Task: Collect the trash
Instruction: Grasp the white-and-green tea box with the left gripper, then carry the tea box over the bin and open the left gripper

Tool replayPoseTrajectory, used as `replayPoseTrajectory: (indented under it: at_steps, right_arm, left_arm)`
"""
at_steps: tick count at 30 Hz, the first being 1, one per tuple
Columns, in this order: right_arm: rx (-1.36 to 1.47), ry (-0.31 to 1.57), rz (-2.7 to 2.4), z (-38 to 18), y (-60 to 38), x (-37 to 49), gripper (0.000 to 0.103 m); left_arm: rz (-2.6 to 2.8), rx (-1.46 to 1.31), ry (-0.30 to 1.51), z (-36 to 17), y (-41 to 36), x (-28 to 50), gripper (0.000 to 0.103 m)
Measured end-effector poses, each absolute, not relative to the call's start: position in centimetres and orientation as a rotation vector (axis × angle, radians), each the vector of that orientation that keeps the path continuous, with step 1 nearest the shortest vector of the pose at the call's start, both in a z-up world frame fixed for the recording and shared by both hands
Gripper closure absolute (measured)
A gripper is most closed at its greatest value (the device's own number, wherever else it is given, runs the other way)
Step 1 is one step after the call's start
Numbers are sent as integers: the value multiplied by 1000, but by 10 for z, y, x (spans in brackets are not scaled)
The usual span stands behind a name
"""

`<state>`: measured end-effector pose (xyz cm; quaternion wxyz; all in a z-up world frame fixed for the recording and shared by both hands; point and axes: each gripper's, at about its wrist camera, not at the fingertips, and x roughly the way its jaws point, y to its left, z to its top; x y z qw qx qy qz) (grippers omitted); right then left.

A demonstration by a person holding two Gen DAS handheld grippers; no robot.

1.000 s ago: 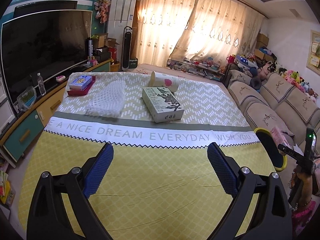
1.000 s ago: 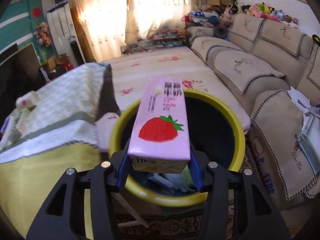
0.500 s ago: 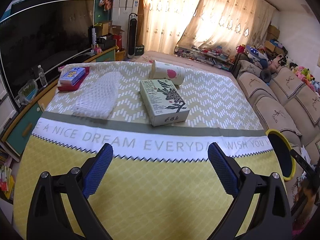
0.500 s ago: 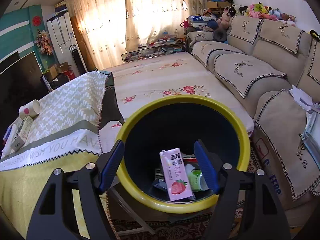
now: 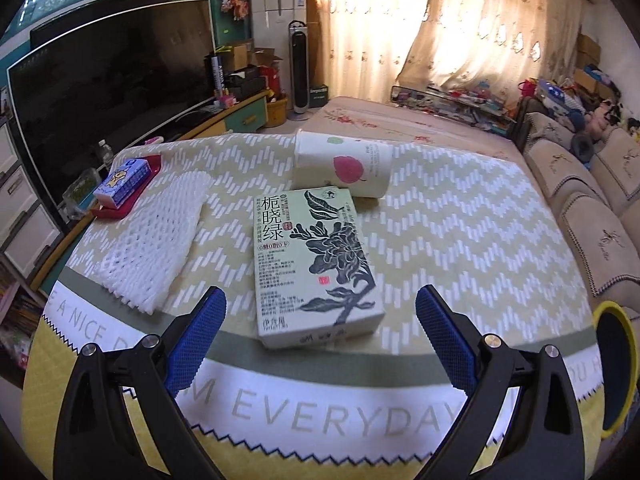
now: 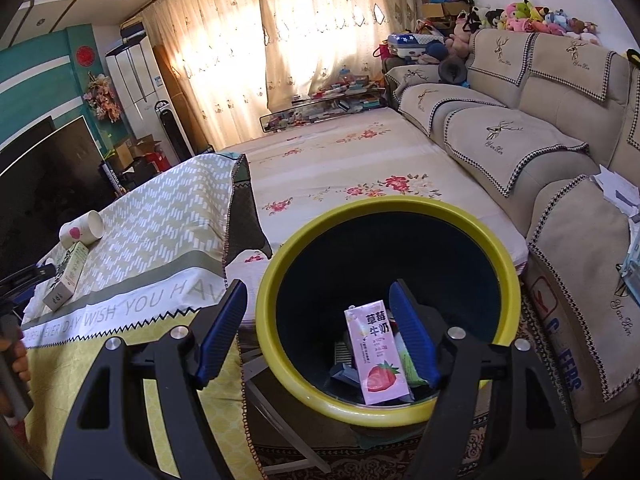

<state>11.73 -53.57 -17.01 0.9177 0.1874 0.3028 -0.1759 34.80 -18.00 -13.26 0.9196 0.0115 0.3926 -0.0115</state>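
Two grippers are in use, and we take the scene from left to right. We see a red tray (image 5: 120,208) carrying a small blue-and-white packet (image 5: 122,180) at the far left of the patterned tablecloth (image 5: 460,232), with a white foam net sleeve (image 5: 152,240) lying flat just beside it. We hold the left gripper (image 5: 320,336) low over the cloth, its blue-padded fingers (image 5: 196,340) spread wide and gripping nothing; the pale green printed carton (image 5: 316,268) lies flat just ahead, framed between the fingers. Behind the carton, a white paper cup with a pink fruit print (image 5: 344,164) lies on its side, touching the carton's far end. At the table's right edge stands the yellow-rimmed dark bin (image 6: 304,384). We hold the right gripper (image 6: 320,336) above the bin; its jaws have just been opening and now stand apart with nothing between them. The pink strawberry milk carton (image 6: 376,360) rests inside the bin, leaning among other wrappers.
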Motion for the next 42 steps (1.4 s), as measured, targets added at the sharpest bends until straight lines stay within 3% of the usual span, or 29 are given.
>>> replayPoseTrajectory:
  at_steps: [10,15,19,26,42]
  right_arm:
    - [405,616,-336,-169,-538,118,32]
    - [416,620,-330,-171,-539,118,31]
    - [420,619,-330,-171,-540,116,31]
    - [424,618,-324,-169,-540,115,31]
    - [437,587,-324,-160,-537,93,31]
  left_arm:
    - [34,54,864,-153,-191,379,9]
    - [55,85,865,-160,-197,386,15]
    - [62,62,909,-167,-192,394,25]
    - [62,47,924,-168,-185,394,30]
    - [-135,65,817,-117,-172,267,31]
